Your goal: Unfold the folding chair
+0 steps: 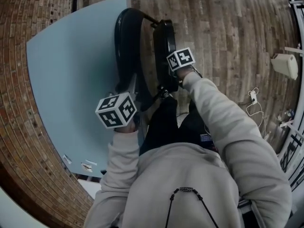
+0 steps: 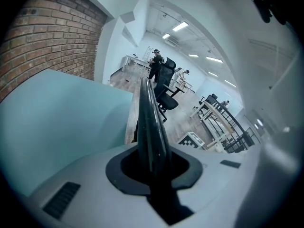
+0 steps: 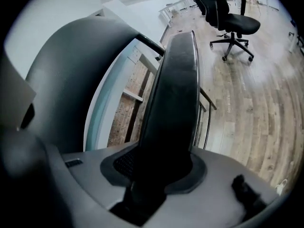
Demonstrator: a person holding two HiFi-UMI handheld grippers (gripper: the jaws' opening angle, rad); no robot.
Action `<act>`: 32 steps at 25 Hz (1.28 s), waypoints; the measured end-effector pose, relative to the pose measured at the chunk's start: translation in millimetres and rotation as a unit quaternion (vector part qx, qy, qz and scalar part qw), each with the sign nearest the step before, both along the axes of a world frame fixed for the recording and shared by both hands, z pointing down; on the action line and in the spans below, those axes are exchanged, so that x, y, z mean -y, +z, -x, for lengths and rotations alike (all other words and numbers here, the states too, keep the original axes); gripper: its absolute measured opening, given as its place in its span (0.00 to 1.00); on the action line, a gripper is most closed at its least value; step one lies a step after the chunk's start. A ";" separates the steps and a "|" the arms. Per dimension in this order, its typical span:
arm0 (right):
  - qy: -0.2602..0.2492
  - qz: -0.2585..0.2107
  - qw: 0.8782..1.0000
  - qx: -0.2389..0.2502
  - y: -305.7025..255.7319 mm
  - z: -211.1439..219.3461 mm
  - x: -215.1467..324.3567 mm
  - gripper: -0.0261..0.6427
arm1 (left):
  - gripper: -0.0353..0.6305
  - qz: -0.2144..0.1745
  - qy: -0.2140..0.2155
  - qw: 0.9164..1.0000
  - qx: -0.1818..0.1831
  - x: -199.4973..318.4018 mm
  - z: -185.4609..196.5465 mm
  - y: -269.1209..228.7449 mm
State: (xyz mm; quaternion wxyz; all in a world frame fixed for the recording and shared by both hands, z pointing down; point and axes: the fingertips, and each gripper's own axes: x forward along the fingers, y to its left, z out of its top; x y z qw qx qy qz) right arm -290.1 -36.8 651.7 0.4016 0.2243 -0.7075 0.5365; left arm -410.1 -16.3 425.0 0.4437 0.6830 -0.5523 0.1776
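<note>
The black folding chair stands folded on the wood floor beside a light blue panel. Its thin curved backrest runs between the jaws of my left gripper, which is shut on its edge. The thicker padded seat fills the gap of my right gripper, which is shut on it. In the right gripper view the backrest rises at the left, with the thin metal frame tubes to the right of the seat. In the head view the marker cubes hide both sets of fingertips.
A brick wall stands behind the blue panel. A black office chair is on the open floor farther off, with people and metal racks beyond. A white box and a cable lie at the right.
</note>
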 end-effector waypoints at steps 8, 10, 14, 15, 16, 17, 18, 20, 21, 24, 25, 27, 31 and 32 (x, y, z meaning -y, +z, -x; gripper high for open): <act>0.014 0.028 0.995 0.093 25.8 -128.8 11.3 0.26 | 0.16 0.005 -0.015 1.000 -0.015 -4.4 -49.4 16.3; 0.019 0.049 0.992 0.118 38.1 -165.0 6.9 0.26 | 0.16 0.007 -0.015 1.000 -0.015 -10.2 -63.6 23.1; 0.039 0.070 0.980 0.182 60.4 -231.4 0.5 0.26 | 0.16 0.005 -0.008 1.000 -0.016 -13.4 -107.9 32.2; 0.043 0.073 0.977 0.194 66.2 -246.6 -0.5 0.26 | 0.16 0.005 -0.004 1.000 -0.017 -12.8 -120.9 34.1; 0.045 0.077 0.975 0.204 72.4 -260.9 -2.1 0.26 | 0.16 0.006 -0.001 1.000 -0.019 -12.2 -133.7 36.1; 0.046 0.082 0.972 0.214 78.9 -274.4 -3.5 0.26 | 0.16 0.008 0.002 1.000 -0.020 -11.6 -145.8 38.3; 0.044 0.088 0.969 0.225 85.6 -287.5 -3.9 0.26 | 0.16 0.008 0.003 1.000 -0.021 -10.6 -157.2 40.7; 0.038 0.097 0.963 0.250 99.6 -313.5 -2.6 0.26 | 0.16 0.006 0.006 1.000 -0.020 -8.3 -177.7 46.8; 0.037 0.100 0.959 0.262 107.3 -326.6 -2.5 0.26 | 0.16 0.004 0.009 1.000 -0.019 -7.3 -186.2 50.7; 0.042 0.108 0.951 0.287 135.1 -365.8 -6.6 0.26 | 0.16 0.002 0.016 0.999 -0.027 -5.7 -202.3 66.8; 0.043 0.111 0.949 0.293 144.7 -377.3 -7.8 0.26 | 0.16 0.001 0.016 0.999 -0.032 -5.8 -204.5 72.8; 0.046 0.122 0.940 0.314 160.2 -392.3 -9.3 0.27 | 0.16 -0.002 0.016 0.999 -0.036 -6.3 -203.4 83.9; 0.044 0.129 0.924 0.358 182.9 -405.5 -6.0 0.26 | 0.16 -0.009 0.010 0.999 -0.029 -6.3 -184.3 105.9; 0.040 0.127 0.923 0.361 190.4 -410.9 -3.8 0.27 | 0.16 -0.010 0.005 0.999 -0.032 -7.1 -179.4 112.5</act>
